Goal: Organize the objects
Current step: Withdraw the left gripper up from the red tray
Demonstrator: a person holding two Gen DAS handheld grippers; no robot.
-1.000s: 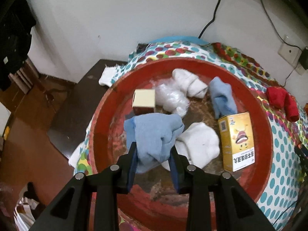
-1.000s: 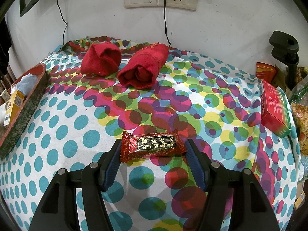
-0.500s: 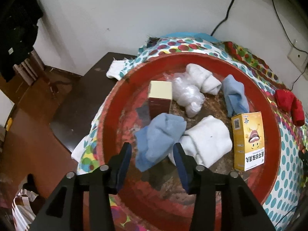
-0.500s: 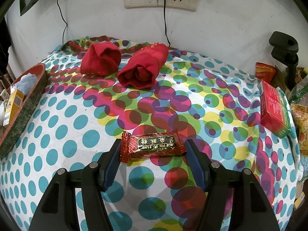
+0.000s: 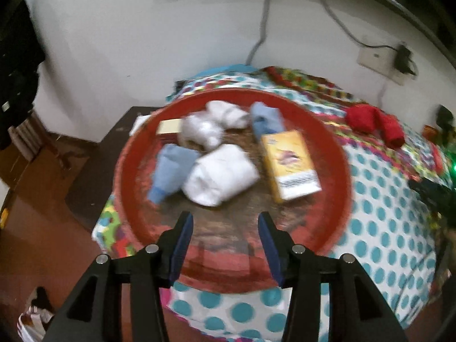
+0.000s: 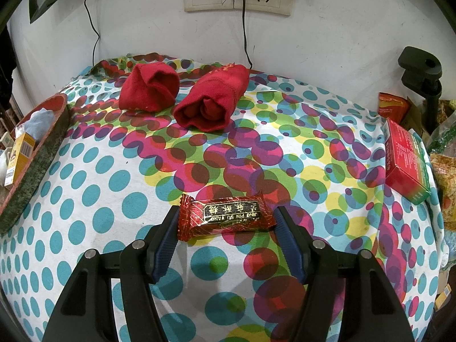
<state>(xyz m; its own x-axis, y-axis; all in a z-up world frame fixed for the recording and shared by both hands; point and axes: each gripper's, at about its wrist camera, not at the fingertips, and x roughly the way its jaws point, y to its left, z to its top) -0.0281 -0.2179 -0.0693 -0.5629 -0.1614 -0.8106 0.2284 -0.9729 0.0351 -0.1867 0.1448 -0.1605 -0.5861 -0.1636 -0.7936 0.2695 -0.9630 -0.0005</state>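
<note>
A round red tray (image 5: 340, 154) holds a blue sock roll (image 5: 171, 168), a white sock roll (image 5: 221, 176), a second blue roll (image 5: 265, 121), a yellow box (image 5: 290, 168), white bundles and a small box. My left gripper (image 5: 225, 225) is open and empty above the tray's near rim. My right gripper (image 6: 226, 222) is shut on a red snack bar (image 6: 225, 218), holding it by its ends just above the dotted cloth. Two red sock rolls (image 6: 148, 87) (image 6: 212, 102) lie at the back near the wall.
A red box (image 6: 404, 159) lies at the table's right edge, with snack bags and a black clamp stand (image 6: 421, 74) behind it. The tray's outer wall (image 6: 37, 154) shows at the left. Wall sockets and cables hang above. The floor and a dark side table (image 5: 94, 171) lie left of the tray.
My left gripper opened and let go of the blue sock roll, which now lies in the tray beside the white roll. The gripper pulled back and up. The right gripper stayed still.
</note>
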